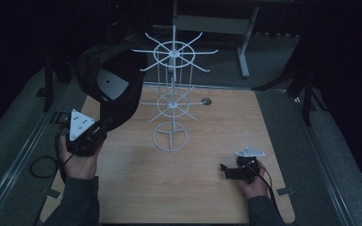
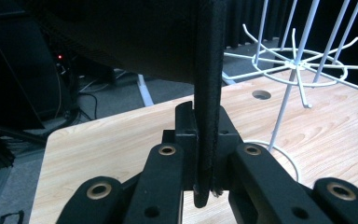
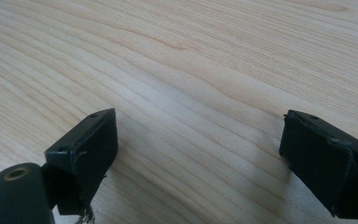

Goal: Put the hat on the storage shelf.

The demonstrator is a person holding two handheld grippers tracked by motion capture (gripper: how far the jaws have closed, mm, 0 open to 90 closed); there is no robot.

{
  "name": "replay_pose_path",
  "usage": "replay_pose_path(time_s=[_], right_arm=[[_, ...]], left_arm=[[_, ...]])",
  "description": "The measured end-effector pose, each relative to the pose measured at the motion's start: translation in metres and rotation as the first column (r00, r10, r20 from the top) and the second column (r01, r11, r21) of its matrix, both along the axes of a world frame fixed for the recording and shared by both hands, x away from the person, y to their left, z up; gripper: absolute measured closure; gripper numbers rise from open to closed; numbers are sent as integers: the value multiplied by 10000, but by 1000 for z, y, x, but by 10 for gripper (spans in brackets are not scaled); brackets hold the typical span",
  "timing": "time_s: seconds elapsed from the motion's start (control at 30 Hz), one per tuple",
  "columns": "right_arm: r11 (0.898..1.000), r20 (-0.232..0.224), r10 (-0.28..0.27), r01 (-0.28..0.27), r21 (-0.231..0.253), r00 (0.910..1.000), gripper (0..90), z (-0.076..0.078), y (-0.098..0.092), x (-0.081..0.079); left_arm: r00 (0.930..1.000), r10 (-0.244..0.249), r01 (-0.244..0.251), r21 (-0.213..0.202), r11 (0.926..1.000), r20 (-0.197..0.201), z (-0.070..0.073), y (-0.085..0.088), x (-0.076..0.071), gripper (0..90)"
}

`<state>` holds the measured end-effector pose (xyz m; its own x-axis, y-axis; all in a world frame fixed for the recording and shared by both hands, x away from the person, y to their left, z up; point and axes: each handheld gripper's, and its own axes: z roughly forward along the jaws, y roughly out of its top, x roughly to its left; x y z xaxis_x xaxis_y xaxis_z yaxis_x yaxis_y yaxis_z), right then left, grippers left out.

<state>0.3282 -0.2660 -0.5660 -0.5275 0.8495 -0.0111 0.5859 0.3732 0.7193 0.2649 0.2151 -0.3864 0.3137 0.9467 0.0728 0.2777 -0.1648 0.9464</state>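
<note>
**Black cap held up beside the wire rack**

A black baseball cap (image 1: 115,84) hangs raised off the worktop, its brim edge pinched upright in the left tongs (image 2: 204,140). It sits just left of a white two-tier wire hook rack (image 1: 172,94) standing mid-worktop.

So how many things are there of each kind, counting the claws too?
Black caps: 1, cap, pinched in the left claw
White wire racks: 1, rack
Claws: 2, with the right claw open over the table
Total: 4
</note>
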Motion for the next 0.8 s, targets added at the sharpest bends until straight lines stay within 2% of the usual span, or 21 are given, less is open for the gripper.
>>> replay_pose_path(time_s=[0.27, 0.43, 0.57, 0.7, 0.8], right_arm=[[10000, 8, 0, 0, -1, 10000, 112, 0, 0, 0], [10000, 6, 0, 0, -1, 10000, 113, 0, 0, 0], [10000, 7, 1, -1, -2, 10000, 112, 0, 0, 0], [10000, 7, -4, 4, -2, 10000, 113, 0, 0, 0], [10000, 14, 5, -5, -6, 10000, 113, 0, 0, 0]], left_arm=[[9997, -46, 34, 476, 9989, 260, -3, -6, -3, 859], [9996, -53, 27, 892, 9960, 290, -5, -9, -1, 858], [9988, -332, 286, 1232, 9920, 356, -7, -11, -1, 858], [9984, -521, 489, 1368, 9894, 197, -11, -11, 2, 854], [9982, -588, 565, 1264, 9904, 144, -15, -10, 3, 850]])
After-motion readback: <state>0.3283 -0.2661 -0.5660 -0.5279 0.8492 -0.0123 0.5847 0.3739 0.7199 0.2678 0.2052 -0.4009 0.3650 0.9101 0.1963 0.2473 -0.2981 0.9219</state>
